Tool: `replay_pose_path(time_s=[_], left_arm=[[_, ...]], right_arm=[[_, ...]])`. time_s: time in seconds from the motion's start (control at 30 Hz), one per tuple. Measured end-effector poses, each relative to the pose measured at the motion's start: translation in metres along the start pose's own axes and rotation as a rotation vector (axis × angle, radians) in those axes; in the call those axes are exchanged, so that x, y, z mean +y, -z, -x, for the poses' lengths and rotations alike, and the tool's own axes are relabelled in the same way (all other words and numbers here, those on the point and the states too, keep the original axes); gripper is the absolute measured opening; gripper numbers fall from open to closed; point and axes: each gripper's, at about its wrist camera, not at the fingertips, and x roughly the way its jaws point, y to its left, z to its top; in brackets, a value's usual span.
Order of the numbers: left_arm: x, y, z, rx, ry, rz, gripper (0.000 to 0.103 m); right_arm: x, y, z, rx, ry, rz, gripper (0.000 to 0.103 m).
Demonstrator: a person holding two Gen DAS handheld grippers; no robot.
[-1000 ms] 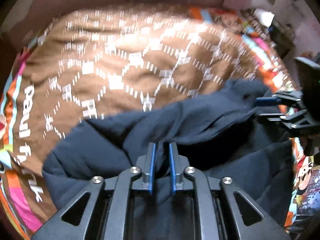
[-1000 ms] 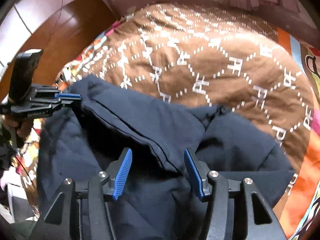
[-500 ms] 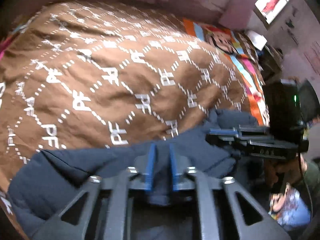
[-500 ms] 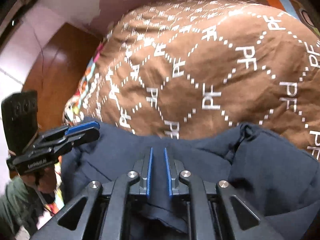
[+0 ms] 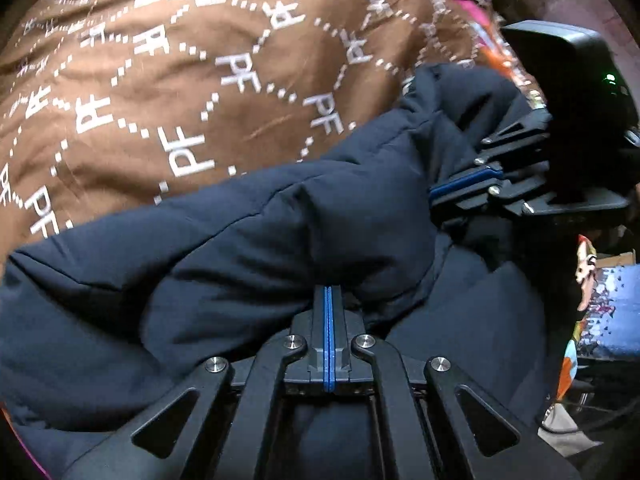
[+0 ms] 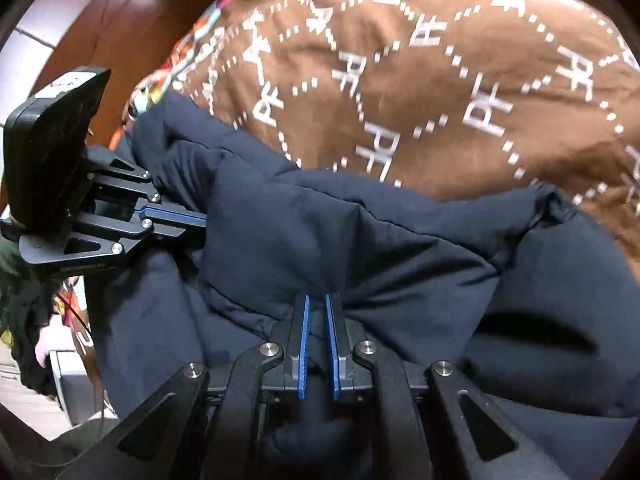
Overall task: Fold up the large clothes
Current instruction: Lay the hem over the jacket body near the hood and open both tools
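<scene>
A dark navy padded jacket [image 5: 280,232] lies bunched on a brown patterned blanket [image 5: 200,60]. It also fills the lower right wrist view [image 6: 360,240]. My left gripper [image 5: 328,292] is shut on a fold of the jacket's near edge. My right gripper [image 6: 317,300] is shut on a thicker fold of the jacket, its blue pads [image 6: 304,332] a little apart. Each gripper shows in the other's view: the right one [image 5: 468,184] at the jacket's right side, the left one [image 6: 176,216] at its left side. The fingertips are buried in cloth.
The brown blanket with white "PF" lettering [image 6: 460,60] covers the bed beyond the jacket. A wooden panel [image 6: 132,12] stands at the left of the bed. Colourful bedding and clutter [image 5: 592,300] lie at the right edge.
The right gripper, open a second ago, has closed on the jacket. Both grippers have moved forward and lower with the jacket edge, towards the blanket. The left gripper's pads have closed tighter.
</scene>
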Motion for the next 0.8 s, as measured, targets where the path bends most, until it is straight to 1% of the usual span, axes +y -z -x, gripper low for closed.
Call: replay_pose_path(time_s=[0.1, 0.17, 0.27, 0.37, 0.43, 0.57, 0.7, 0.8], left_arm=[[-0.002, -0.003, -0.011, 0.012, -0.027, 0.033, 0.001], [-0.004, -0.002, -0.019, 0.016, -0.047, 0.036, 0.001], [-0.008, 0.001, -0.028, 0.002, -0.077, 0.035, 0.002], [-0.01, 0.005, -0.033, -0.03, -0.093, 0.063, 0.002], [-0.01, 0.011, -0.031, -0.067, -0.09, 0.085, 0.002], [-0.005, 0.032, -0.014, -0.173, -0.05, 0.127, 0.002], [-0.004, 0.044, 0.003, -0.248, -0.06, 0.163, 0.002], [-0.007, 0.053, 0.012, -0.312, -0.071, 0.205, 0.002]], right_arm=[[-0.001, -0.003, -0.017, 0.025, 0.034, -0.016, 0.006], [0.0, -0.003, -0.028, 0.039, 0.061, -0.015, 0.005], [0.004, -0.003, -0.038, 0.04, 0.108, -0.007, 0.004], [0.012, -0.002, -0.046, 0.02, 0.169, 0.008, 0.004], [0.016, 0.002, -0.044, -0.012, 0.188, 0.006, 0.004], [0.017, 0.019, -0.027, -0.109, 0.175, -0.006, 0.005], [0.026, 0.039, -0.008, -0.204, 0.208, 0.008, 0.008], [0.033, 0.051, 0.004, -0.274, 0.236, 0.004, 0.017]])
